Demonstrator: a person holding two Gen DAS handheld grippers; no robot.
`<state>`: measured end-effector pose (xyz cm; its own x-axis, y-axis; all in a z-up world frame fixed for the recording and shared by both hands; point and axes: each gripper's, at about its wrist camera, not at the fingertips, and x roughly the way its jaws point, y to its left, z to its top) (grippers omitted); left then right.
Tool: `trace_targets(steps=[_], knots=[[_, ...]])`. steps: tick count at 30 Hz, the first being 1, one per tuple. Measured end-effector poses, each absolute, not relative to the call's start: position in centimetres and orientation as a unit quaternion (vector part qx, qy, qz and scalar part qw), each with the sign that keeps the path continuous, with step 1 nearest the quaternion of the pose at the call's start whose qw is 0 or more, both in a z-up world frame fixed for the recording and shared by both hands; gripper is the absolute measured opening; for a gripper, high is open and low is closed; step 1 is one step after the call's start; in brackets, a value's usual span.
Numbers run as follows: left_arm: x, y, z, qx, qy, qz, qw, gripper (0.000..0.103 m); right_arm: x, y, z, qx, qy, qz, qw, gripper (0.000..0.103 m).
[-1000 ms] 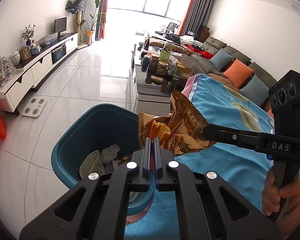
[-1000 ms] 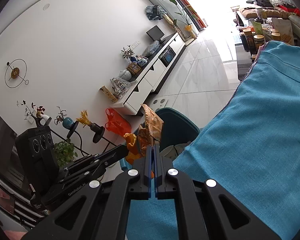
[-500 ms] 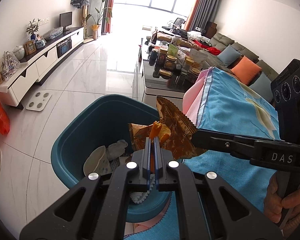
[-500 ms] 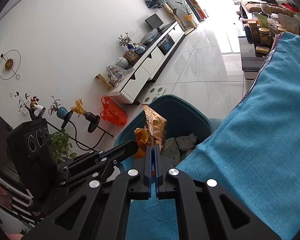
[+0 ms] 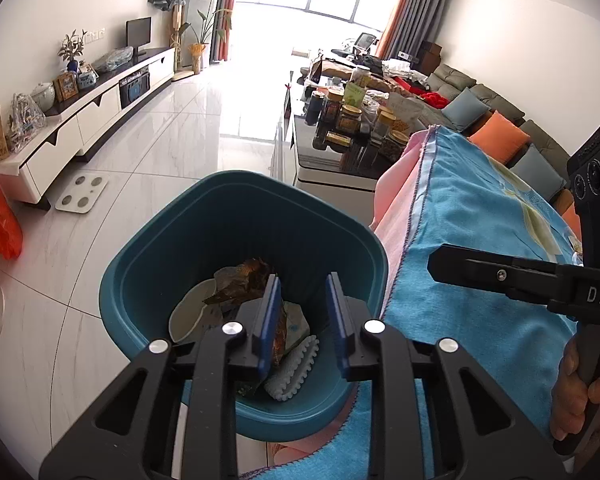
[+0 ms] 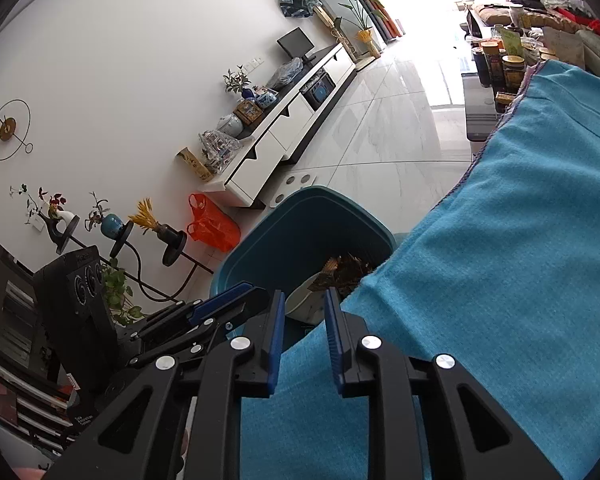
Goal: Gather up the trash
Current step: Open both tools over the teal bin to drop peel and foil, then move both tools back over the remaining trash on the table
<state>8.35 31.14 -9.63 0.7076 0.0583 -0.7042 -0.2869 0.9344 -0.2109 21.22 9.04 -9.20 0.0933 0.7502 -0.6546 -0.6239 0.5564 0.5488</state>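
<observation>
Both my left tongs (image 5: 302,316) and right tongs (image 6: 302,336) have just been opening and now stand spread, empty; the crumpled brown foil snack wrapper (image 5: 244,280) lies below them inside the teal plastic bin (image 5: 172,240); that piece is collected.

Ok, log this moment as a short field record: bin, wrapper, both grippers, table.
bin: teal bin on the floor beside the table, open top
wrapper: brown snack wrapper lies inside the bin on other trash
other contents: white scraps, pale curved piece
left gripper: over the bin, jaws have just been opening, nothing between them
right gripper: at the table edge by the bin, jaws have just been opening, nothing between them
table: covered by a blue cloth
</observation>
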Motion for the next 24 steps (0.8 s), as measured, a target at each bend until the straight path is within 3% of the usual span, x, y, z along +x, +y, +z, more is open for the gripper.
trace_targets(steps=[6, 8, 10, 16, 24], knots=[[6.4, 28.2, -6.7, -0.126, 0.328, 0.07, 0.934, 0.049, 19.8, 5.1, -6.8, 0.052, 0.444, 0.462, 0.766, 0.034], [5.8, 26.7, -5.6, -0.113, 0.313, 0.056, 0.941, 0.068, 19.3, 3.1, -6.0, 0.045, 0.426, 0.453, 0.782, 0.04], [5.2, 24.9, -4.7, -0.106, 0.299, 0.04, 0.948, 0.074, 18.7, 0.8, -5.2, 0.041, 0.408, 0.443, 0.797, 0.044], [5.9, 17.4, -3.6, -0.068, 0.289, -0.05, 0.953, 0.08, 17.1, -7.3, -4.3, 0.037, 0.374, 0.38, 0.846, 0.048], [9.9, 6.8, -4.2, -0.016, 0.313, -0.153, 0.937, 0.08, 16.6, -18.7, -4.6, 0.063, 0.36, 0.253, 0.896, 0.05]])
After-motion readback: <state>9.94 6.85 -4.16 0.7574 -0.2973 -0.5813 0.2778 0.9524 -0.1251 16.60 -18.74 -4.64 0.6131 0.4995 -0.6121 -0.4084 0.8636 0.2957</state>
